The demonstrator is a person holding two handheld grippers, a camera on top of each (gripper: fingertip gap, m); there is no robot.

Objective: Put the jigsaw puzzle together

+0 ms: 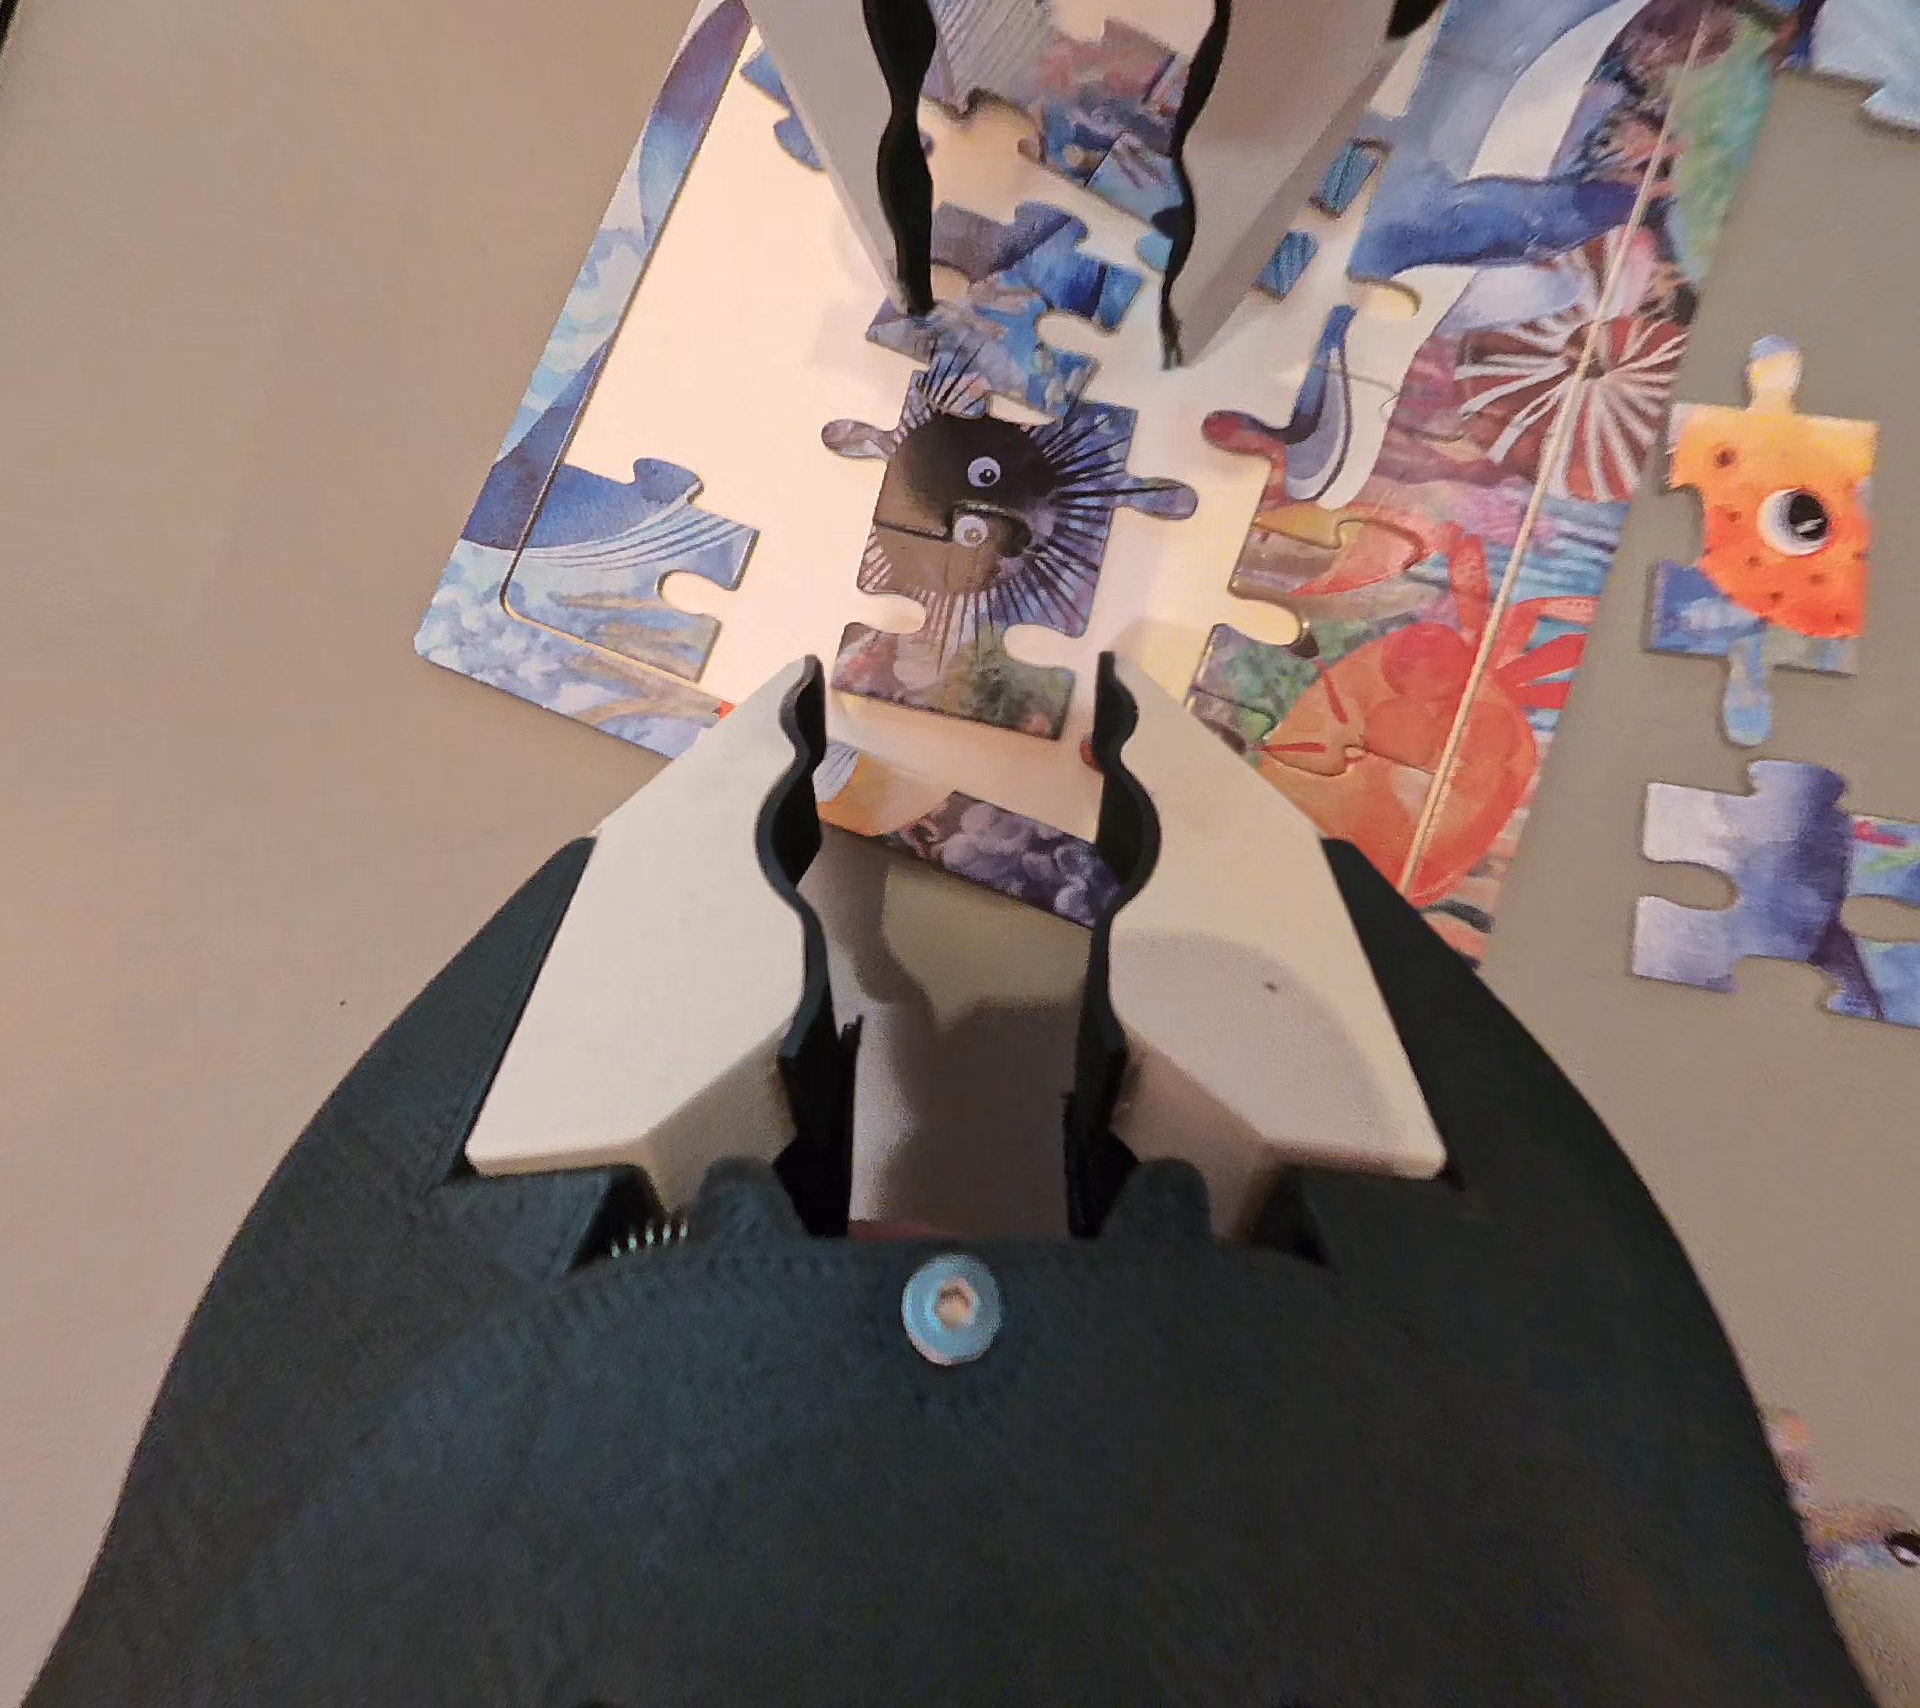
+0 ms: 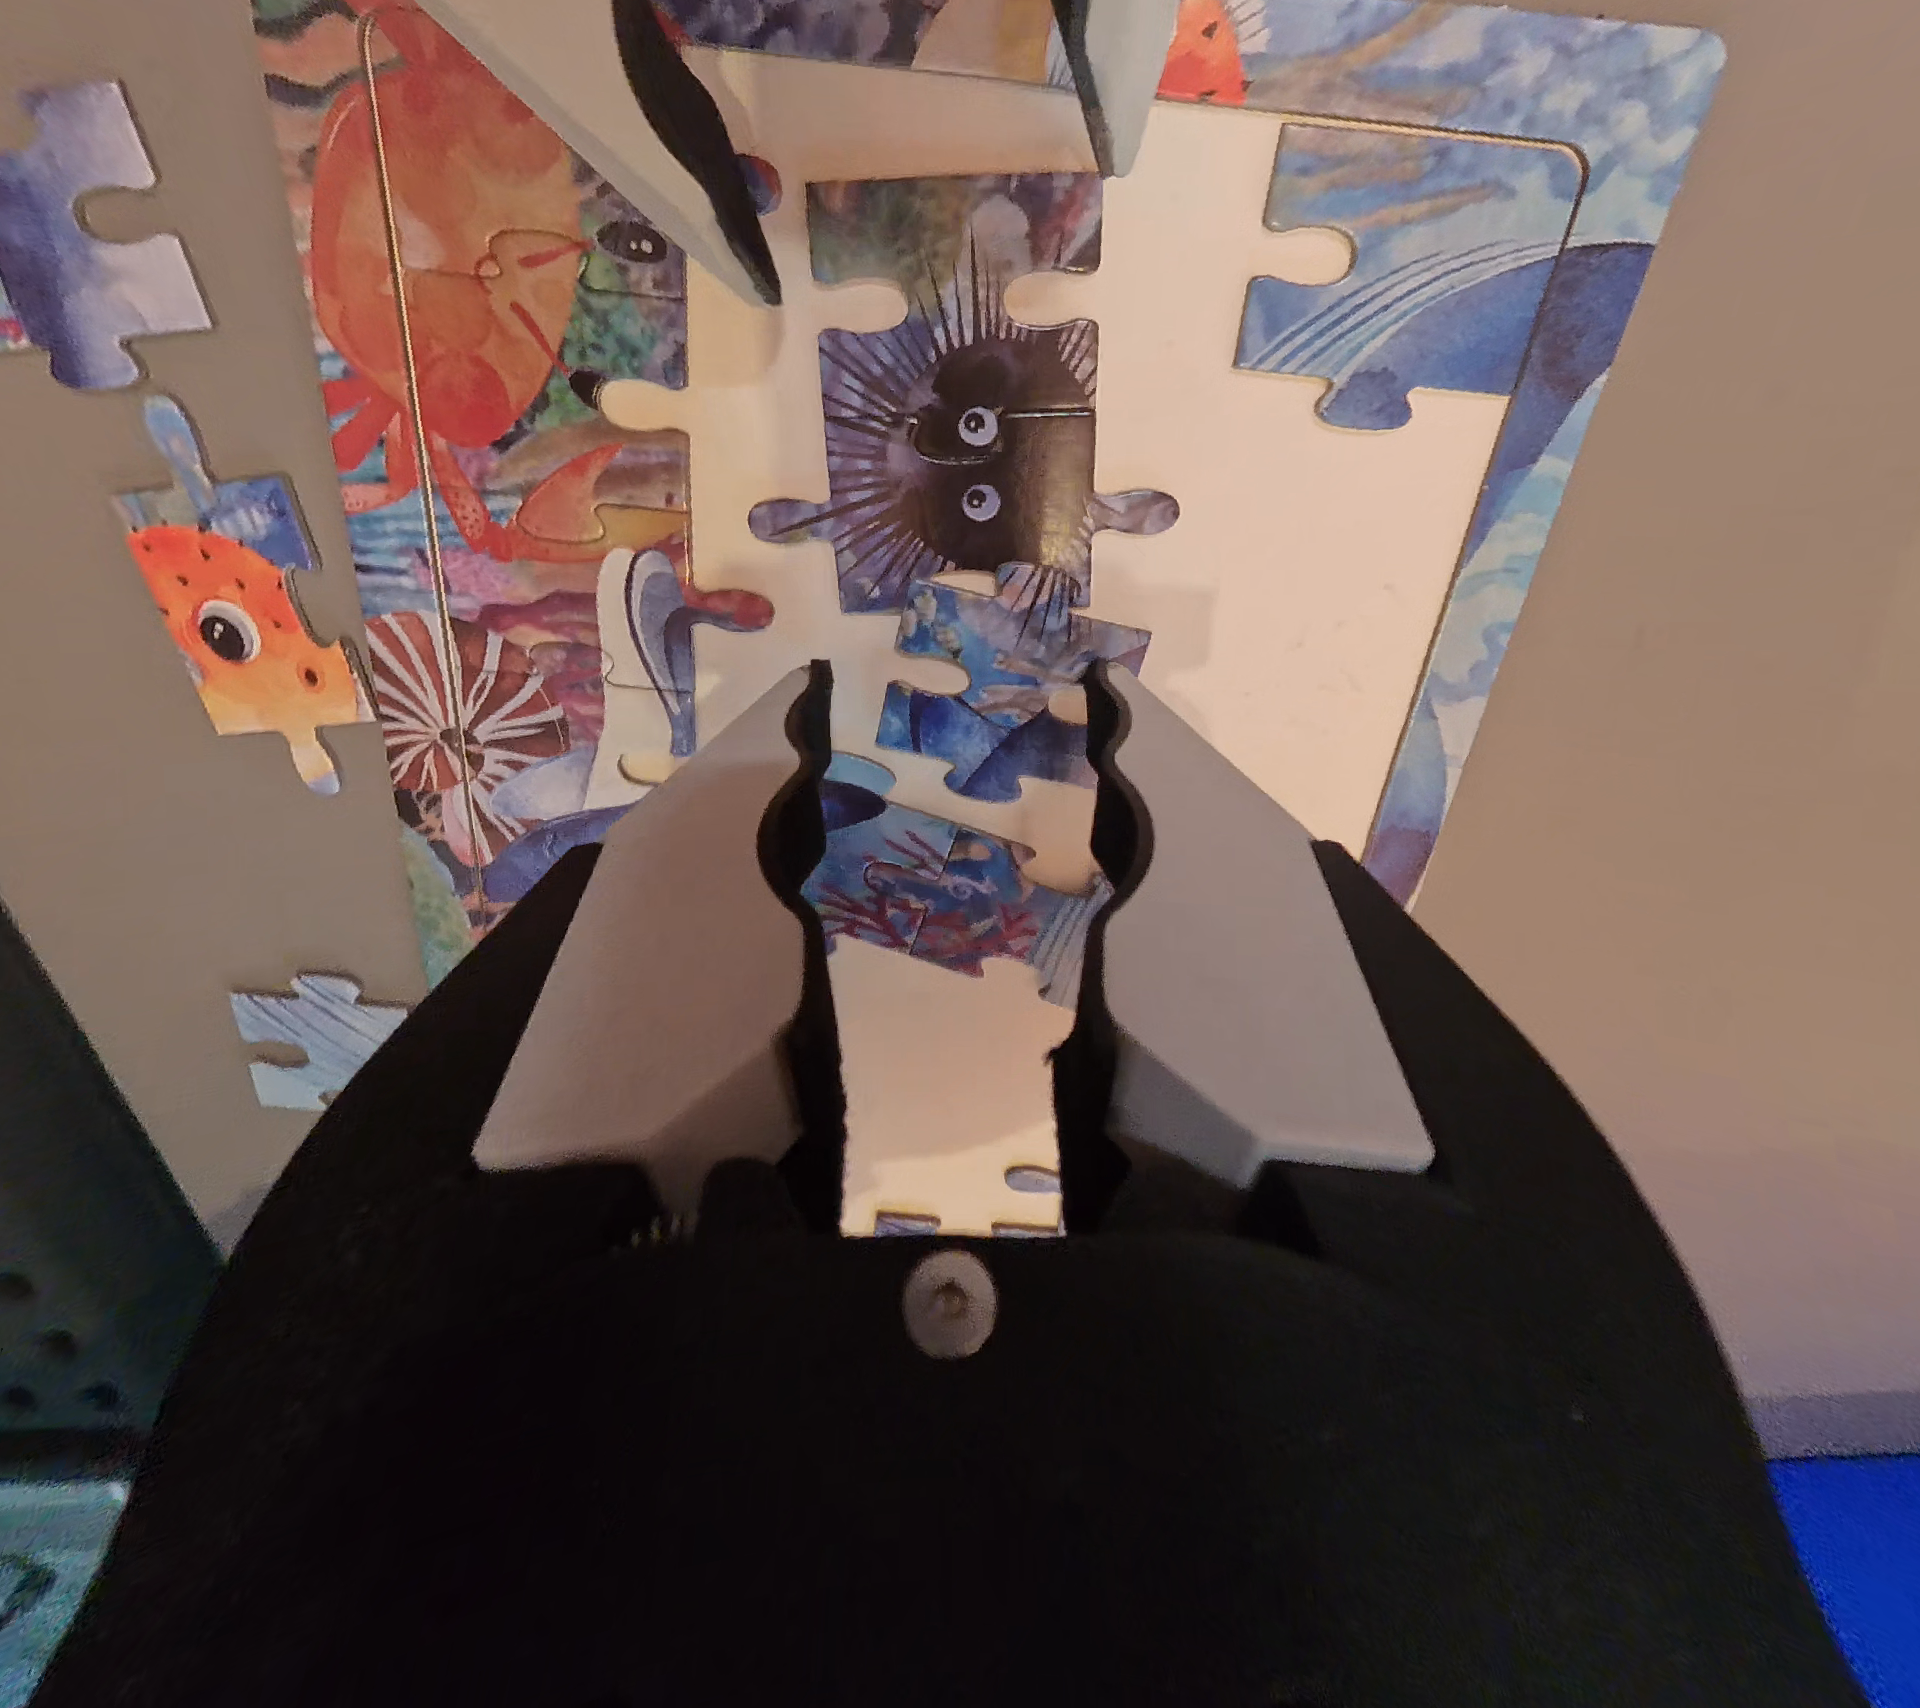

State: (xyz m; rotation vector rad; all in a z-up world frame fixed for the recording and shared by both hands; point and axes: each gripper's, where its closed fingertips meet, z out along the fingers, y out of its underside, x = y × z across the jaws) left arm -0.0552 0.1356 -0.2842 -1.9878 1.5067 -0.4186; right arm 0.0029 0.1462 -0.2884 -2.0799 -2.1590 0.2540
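OK, both my left gripper (image 1: 961, 682) and right gripper (image 2: 961, 687) gape wide, holding nothing, urchin piece (image 1: 992, 526) loose mid-tray (image 1: 582, 370) at my 12 o'clock, so I'd nudge it flat toward the crab section (image 1: 1392, 702) at 3 o'clock.

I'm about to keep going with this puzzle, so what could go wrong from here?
Both grippers, left and right, are open and face each other closely over the urchin piece; they could collide. That piece lies loose in the tray, joined only to blue pieces, so a nudge could skew it. The fish piece lies outside the tray, where an arm could sweep it away.
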